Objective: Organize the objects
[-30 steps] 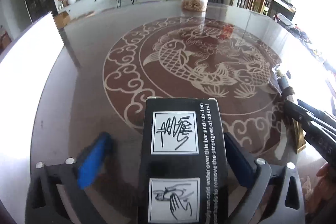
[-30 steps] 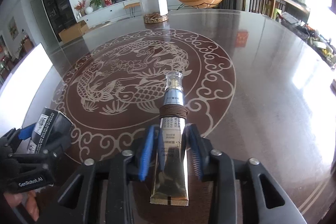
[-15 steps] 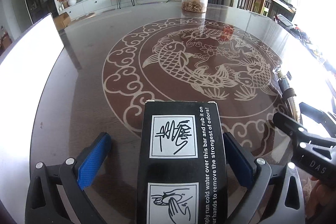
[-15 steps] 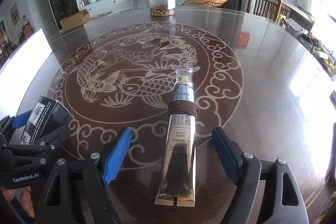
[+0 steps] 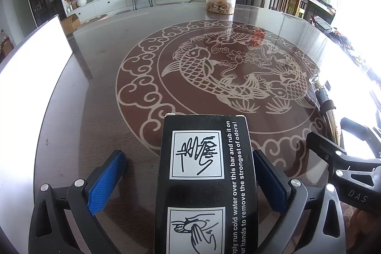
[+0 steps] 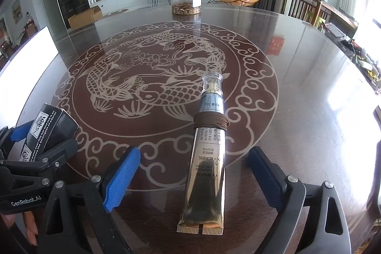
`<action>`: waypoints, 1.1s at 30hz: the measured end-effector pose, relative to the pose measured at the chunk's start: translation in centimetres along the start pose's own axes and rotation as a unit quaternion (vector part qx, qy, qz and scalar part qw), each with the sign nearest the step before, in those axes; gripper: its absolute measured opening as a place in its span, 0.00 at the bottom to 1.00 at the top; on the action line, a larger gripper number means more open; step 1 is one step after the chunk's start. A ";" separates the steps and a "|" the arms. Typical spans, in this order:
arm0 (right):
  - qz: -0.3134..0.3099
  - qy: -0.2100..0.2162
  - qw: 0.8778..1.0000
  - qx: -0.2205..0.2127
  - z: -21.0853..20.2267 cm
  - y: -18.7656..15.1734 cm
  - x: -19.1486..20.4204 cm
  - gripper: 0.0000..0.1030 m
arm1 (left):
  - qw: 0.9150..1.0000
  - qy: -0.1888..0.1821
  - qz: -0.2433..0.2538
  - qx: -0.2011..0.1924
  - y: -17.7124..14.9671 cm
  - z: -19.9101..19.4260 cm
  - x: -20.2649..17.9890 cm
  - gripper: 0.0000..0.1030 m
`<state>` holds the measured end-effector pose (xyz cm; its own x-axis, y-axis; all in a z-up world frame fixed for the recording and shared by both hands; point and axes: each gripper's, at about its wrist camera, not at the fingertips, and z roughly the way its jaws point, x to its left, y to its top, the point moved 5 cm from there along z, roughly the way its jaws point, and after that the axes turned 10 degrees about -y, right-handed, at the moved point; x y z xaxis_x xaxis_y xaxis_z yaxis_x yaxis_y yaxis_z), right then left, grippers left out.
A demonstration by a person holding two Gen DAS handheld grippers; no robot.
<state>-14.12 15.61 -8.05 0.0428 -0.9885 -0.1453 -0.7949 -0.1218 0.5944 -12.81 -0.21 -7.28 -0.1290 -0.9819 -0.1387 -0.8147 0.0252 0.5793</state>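
Left wrist view: your left gripper [image 5: 188,180] is spread around the black cardboard box with white hand pictograms [image 5: 204,185] — left pad clear, right pad contact unclear. Right wrist view: your right gripper [image 6: 193,180] is opening — the gold cream tube with a brown cord wrap [image 6: 207,154] lies free between its pads on the dark round koi-pattern table [image 6: 297,92].

The black box [image 5: 206,185] reads "remove the strongest of odors!"; the gold tube [image 6: 206,168] "RETINOL"; one tool [image 6: 26,202] "GenRobot.AI".
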 end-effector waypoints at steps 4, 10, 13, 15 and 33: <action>-0.001 0.003 1.000 0.001 0.1 0.0 0.0 0.90 | 1.000 -0.002 -0.001 0.000 0.0 0.0 0.0 1.00; -0.037 0.021 0.998 0.045 0.9 0.8 0.6 1.00 | 1.000 -0.005 0.005 0.015 -1.3 -0.7 -0.7 1.00; -0.034 0.010 0.997 0.066 0.8 2.6 -0.1 0.45 | 1.000 -0.013 0.017 0.006 -0.2 -0.9 -0.8 0.76; -0.031 0.018 0.996 0.087 1.0 3.2 -0.2 0.25 | 1.000 -0.014 0.023 0.000 0.4 -1.1 -0.9 0.56; -0.073 0.333 0.939 -0.046 -25.1 5.8 18.1 0.25 | 0.982 0.008 -0.095 -0.165 -5.7 -30.1 16.1 0.56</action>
<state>-2.79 -5.29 12.59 0.5403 -0.7944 0.2775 -0.6970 -0.2378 0.6765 6.78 -21.84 11.38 0.0198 -0.9659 -0.2580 -0.5961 -0.2186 0.7726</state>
